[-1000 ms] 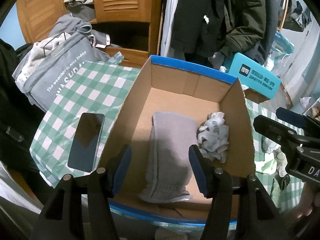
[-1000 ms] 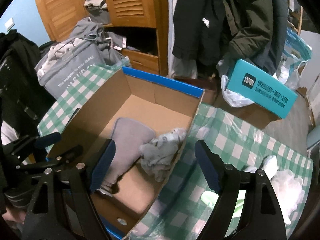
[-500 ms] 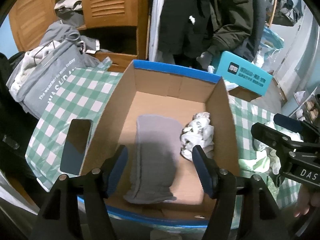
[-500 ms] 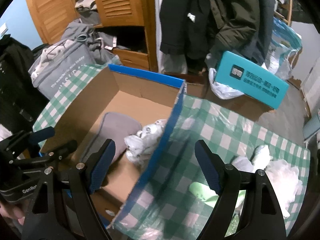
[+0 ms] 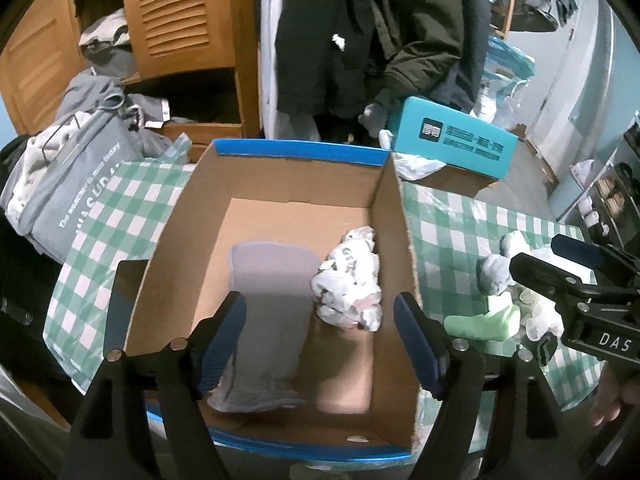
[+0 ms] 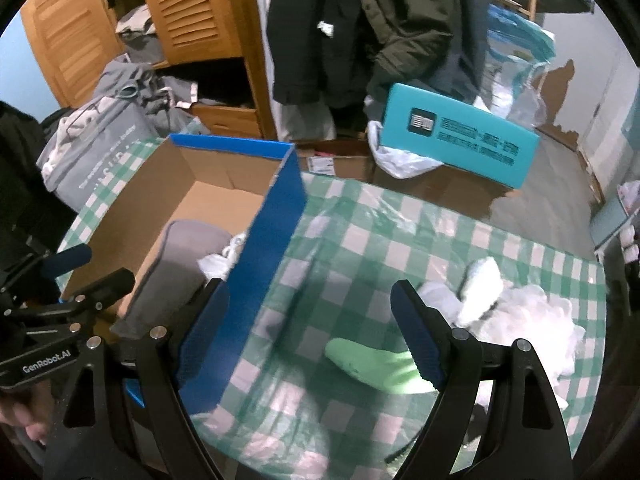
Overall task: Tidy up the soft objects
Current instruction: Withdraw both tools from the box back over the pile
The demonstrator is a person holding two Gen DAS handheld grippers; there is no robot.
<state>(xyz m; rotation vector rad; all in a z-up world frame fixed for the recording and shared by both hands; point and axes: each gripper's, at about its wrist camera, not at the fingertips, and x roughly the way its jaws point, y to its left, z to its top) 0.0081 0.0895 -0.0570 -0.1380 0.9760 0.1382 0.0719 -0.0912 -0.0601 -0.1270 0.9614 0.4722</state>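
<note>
Dim indoor light, cool bluish cast, both views. Heavy fisheye bend, black vignette in all corners. Left view: soft shadow inside the cardboard box (image 5: 280, 216) just ahead of the left tool (image 5: 320, 340), nothing blown out. Right view: motion blur on the checked cloth (image 6: 400, 248) and the green sock (image 6: 372, 364) between the fingers of the right tool (image 6: 310, 332); mild glare on cloth farther ahead. Background coats dark, low detail.
</note>
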